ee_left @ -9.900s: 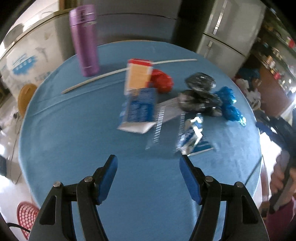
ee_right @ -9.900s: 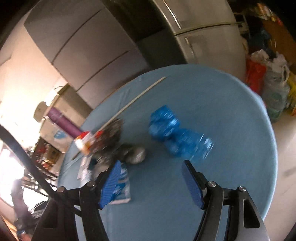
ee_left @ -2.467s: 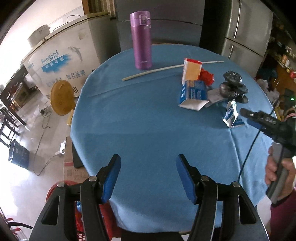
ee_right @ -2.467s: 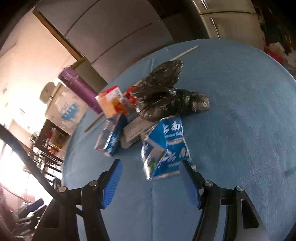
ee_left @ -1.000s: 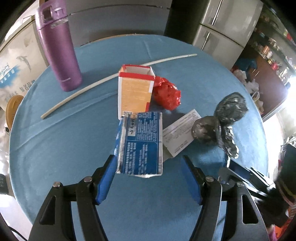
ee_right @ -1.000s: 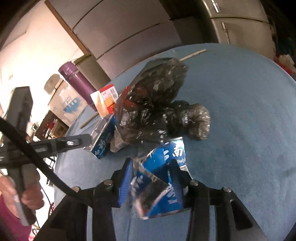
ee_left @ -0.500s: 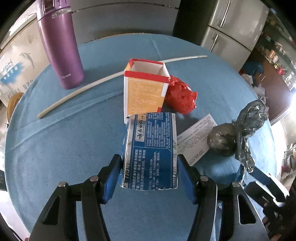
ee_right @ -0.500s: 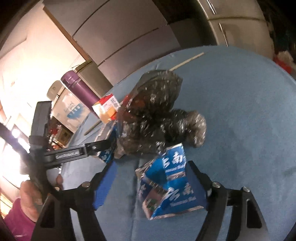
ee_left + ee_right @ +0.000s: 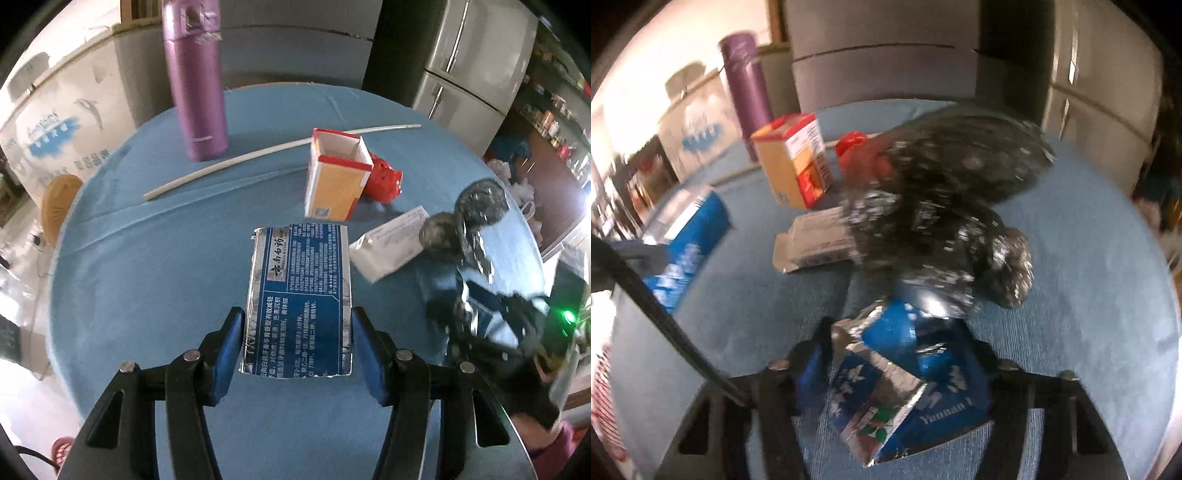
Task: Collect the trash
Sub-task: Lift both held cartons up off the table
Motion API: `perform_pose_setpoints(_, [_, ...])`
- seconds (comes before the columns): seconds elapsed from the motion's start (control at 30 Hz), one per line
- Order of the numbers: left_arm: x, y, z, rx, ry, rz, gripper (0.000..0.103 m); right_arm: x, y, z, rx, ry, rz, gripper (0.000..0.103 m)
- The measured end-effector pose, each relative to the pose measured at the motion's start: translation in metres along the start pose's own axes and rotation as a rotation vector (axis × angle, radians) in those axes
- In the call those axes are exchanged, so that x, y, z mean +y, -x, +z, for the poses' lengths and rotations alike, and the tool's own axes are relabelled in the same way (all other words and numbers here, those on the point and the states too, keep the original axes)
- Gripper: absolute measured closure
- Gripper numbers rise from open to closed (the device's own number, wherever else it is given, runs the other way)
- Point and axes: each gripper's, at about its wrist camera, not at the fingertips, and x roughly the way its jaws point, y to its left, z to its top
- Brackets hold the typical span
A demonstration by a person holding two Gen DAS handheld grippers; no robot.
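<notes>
Both tools just closed — left tool (image 9: 297,345) clamps blue carton (image 9: 298,299), right tool (image 9: 897,363) clamps torn box (image 9: 908,387).

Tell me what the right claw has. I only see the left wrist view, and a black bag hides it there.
Observer: The right claw has a crumpled blue-and-silver carton between its pads. Its jaws have just been closing on it.
Operator: Is the black bag caught in the grip too?
Observer: I cannot tell. The black bag is blurred and overlaps the carton's far end, just beyond the pads.
Operator: Anything that identifies the carton?
Observer: Its near face is torn open to a silver lining, and white lettering beginning "Yunnan" shows on the lower right.
</notes>
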Motion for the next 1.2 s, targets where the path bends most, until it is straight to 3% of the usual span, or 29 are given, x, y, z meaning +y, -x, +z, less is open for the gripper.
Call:
perform_pose_setpoints(0.13, [0.007, 0.023, -0.021, -0.009, 0.002, 0.022, 0.044, 0.001, 0.001, 0.001, -0.003, -0.007, -0.006, 0.044])
perform_pose_setpoints(0.23, [0.016, 0.040, -0.035, -0.016, 0.013, 0.035, 0.044, 0.005, 0.011, -0.001, -0.026, 0.002, -0.004, 0.059])
perform_pose_setpoints(0.4, [0.031, 0.060, -0.056, -0.031, 0.046, 0.044, 0.044, 0.008, 0.020, -0.010, -0.016, 0.003, -0.008, 0.059])
perform_pose_setpoints(0.57, [0.045, 0.077, -0.077, -0.040, 0.076, 0.055, 0.044, -0.019, 0.037, -0.024, -0.021, -0.118, 0.051, 0.060])
perform_pose_setpoints(0.9, [0.044, 0.095, -0.095, -0.065, 0.094, 0.037, 0.044, -0.047, 0.094, -0.047, -0.104, -0.247, 0.257, 0.059])
perform_pose_setpoints(1.2, [0.074, 0.126, -0.122, -0.105, 0.153, 0.092, 0.044, 0.004, 0.124, -0.032, -0.138, -0.199, 0.443, 0.059])
